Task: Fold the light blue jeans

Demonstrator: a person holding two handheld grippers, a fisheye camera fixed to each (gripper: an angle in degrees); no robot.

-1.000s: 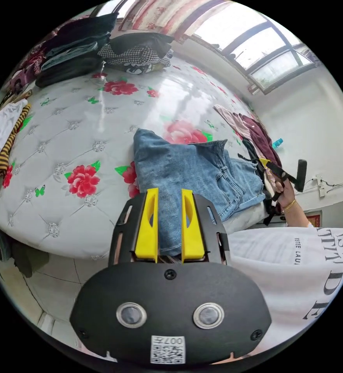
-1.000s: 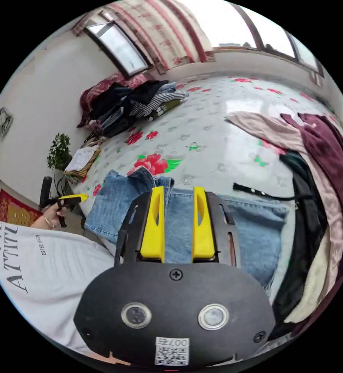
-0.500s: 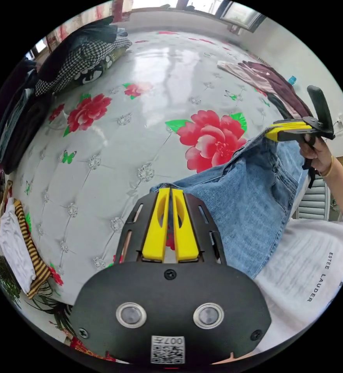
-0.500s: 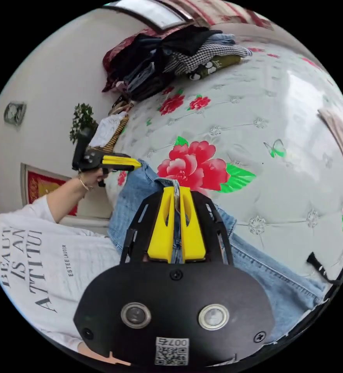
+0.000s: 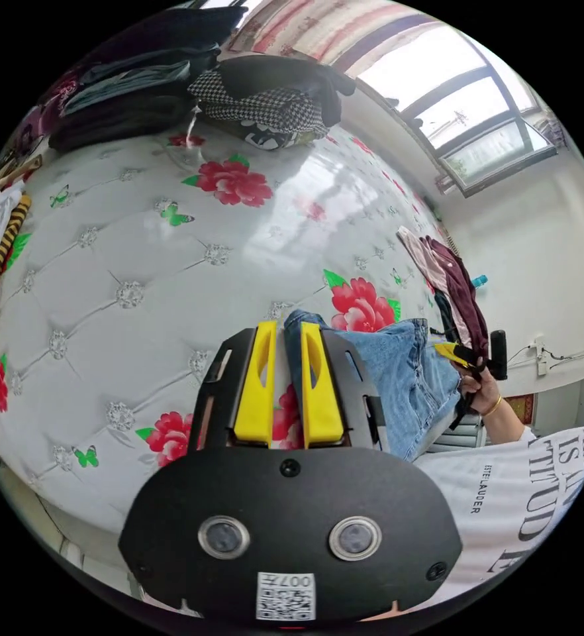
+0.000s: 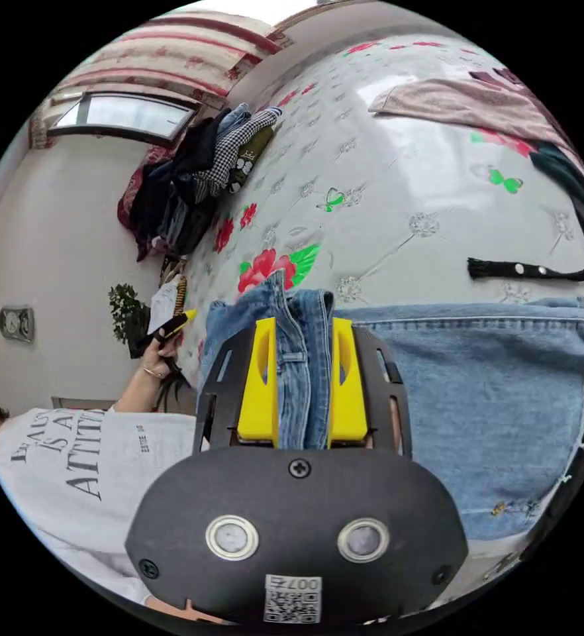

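On the flowered white quilted bed (image 5: 140,265), the light blue denim jeans (image 6: 477,397) lie folded over, roughly halfway done, with both yellow-jawed grippers, left (image 5: 285,381) and right (image 6: 303,381), narrowly parted and clamping nothing.

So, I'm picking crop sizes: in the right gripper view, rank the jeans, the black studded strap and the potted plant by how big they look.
1. light blue jeans
2. black studded strap
3. potted plant, though it stands farther off, so it may only look smallest.
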